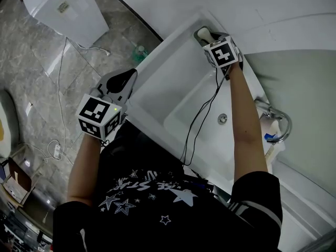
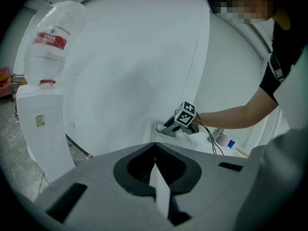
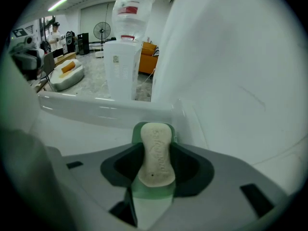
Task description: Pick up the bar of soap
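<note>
The white table [image 1: 157, 85] with its sunken basin [image 1: 210, 135] fills the middle of the head view, and a tap [image 1: 276, 121] stands on its right side. A water dispenser [image 3: 120, 66] stands on the floor, far and to the left.

The left claw [image 2: 155, 153] hangs off the table's left edge. It is clenched, with its 2 pads meeting in a line and nothing between them.

The right claw [image 3: 155, 146] reaches to the table's far corner. It is spread only to the width of the bar of soap [image 3: 155, 153] and grasps it, 1 pad against each long side. The cream soap sits on a green soap dish [image 3: 144, 128] in that corner.
</note>
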`<action>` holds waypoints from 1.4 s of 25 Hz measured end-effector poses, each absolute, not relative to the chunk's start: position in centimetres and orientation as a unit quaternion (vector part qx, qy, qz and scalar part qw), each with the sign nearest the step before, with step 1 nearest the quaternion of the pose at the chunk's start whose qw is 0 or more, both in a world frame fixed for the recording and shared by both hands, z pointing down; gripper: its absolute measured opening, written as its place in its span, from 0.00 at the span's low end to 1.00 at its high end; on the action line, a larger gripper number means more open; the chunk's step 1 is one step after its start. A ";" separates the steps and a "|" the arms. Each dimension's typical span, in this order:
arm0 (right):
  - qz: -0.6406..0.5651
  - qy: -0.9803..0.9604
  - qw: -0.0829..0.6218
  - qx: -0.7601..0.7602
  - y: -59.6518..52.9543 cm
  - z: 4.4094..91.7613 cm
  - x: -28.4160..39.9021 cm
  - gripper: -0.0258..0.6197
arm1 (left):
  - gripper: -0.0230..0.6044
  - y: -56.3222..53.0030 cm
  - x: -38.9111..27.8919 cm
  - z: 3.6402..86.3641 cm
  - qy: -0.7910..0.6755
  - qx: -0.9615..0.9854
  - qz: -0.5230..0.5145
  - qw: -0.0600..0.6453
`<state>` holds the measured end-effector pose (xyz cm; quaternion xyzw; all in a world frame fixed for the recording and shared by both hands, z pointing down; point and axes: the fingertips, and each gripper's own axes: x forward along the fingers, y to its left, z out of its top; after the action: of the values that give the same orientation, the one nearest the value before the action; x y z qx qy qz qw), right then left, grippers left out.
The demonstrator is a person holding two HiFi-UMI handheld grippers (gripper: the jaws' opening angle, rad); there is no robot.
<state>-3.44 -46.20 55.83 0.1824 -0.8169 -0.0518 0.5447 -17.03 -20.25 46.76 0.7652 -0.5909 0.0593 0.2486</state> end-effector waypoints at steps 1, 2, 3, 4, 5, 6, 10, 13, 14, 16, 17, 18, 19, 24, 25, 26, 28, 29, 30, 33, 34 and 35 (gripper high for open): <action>-0.052 -0.820 0.539 0.187 -46.2 55.5 -3.5 0.32 | 0.05 -20.2 -17.0 46.6 -0.591 0.766 0.058 0.247; -0.053 -0.822 0.533 0.191 -46.2 55.2 -3.4 0.32 | 0.05 -20.1 -17.0 46.5 -0.591 0.766 0.056 0.245; -0.053 -0.825 0.528 0.196 -46.2 54.8 -3.3 0.32 | 0.05 -20.0 -16.9 46.4 -0.591 0.767 0.055 0.244; -0.052 -0.828 0.521 0.201 -46.2 54.4 -3.2 0.32 | 0.05 -19.9 -16.9 46.2 -0.592 0.767 0.053 0.242; -0.051 -0.831 0.514 0.206 -46.1 54.0 -3.2 0.32 | 0.05 -19.7 -16.9 46.0 -0.592 0.767 0.052 0.240; -0.050 -0.834 0.506 0.212 -46.0 53.5 -3.2 0.32 | 0.05 -19.6 -16.9 45.9 -0.593 0.768 0.051 0.239; -0.051 -0.846 0.474 0.238 -45.7 51.5 -3.2 0.32 | 0.05 -19.0 -16.8 45.4 -0.589 0.771 0.052 0.235; -0.044 -0.855 0.446 0.262 -45.4 49.8 -2.9 0.32 | 0.05 -18.8 -16.7 44.9 -0.585 0.776 0.051 0.230; -0.040 -0.858 0.436 0.270 -45.2 49.2 -2.8 0.32 | 0.05 -18.7 -16.6 44.7 -0.583 0.778 0.049 0.228; -0.030 -0.865 0.412 0.285 -44.6 48.0 -2.5 0.32 | 0.05 -18.5 -16.3 44.3 -0.579 0.782 0.047 0.227; -0.023 -0.868 0.400 0.293 -44.2 47.3 -2.4 0.32 | 0.05 -18.4 -16.2 44.2 -0.576 0.785 0.047 0.225; -0.016 -0.871 0.387 0.302 -43.8 46.6 -2.2 0.32 | 0.05 -18.3 -16.0 44.0 -0.572 0.788 0.047 0.224; -0.009 -0.874 0.375 0.309 -43.3 46.0 -2.0 0.32 | 0.05 -18.2 -15.9 43.8 -0.567 0.792 0.046 0.222; 0.029 -0.881 0.322 0.346 -40.3 43.4 -0.3 0.32 | 0.05 -17.6 -14.8 42.9 -0.546 0.808 0.044 0.217; 0.037 -0.881 0.311 0.355 -39.7 43.0 0.2 0.32 | 0.05 -17.5 -14.5 42.8 -0.541 0.811 0.044 0.216; 0.044 -0.881 0.301 0.364 -39.0 42.6 0.8 0.32 | 0.05 -17.4 -14.3 42.6 -0.536 0.816 0.044 0.214; 0.061 -0.878 0.277 0.385 -37.7 41.8 2.0 0.32 | 0.05 -17.4 -13.8 42.3 -0.522 0.826 0.044 0.209; 0.070 -0.877 0.265 0.396 -37.0 41.5 2.7 0.32 | 0.05 -17.3 -13.5 42.2 -0.516 0.830 0.045 0.208; 0.079 -0.876 0.253 0.404 -36.3 41.2 3.3 0.32 | 0.05 -17.1 -13.1 42.1 -0.511 0.833 0.044 0.208; 0.111 -0.873 0.221 0.421 -34.0 40.5 5.1 0.32 | 0.05 -16.2 -12.0 41.9 -0.500 0.839 0.042 0.210; 0.122 -0.870 0.210 0.428 -33.1 40.4 5.7 0.32 | 0.05 -16.0 -11.5 41.8 -0.491 0.844 0.043 0.210; 0.132 -0.867 0.201 0.436 -32.3 40.4 6.3 0.32 | 0.05 -15.8 -11.1 41.8 -0.481 0.850 0.044 0.209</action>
<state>6.30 -32.25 40.40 0.4359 -0.8673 0.1315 0.2011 -11.08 -15.76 41.77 0.8503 -0.4811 0.0436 0.2090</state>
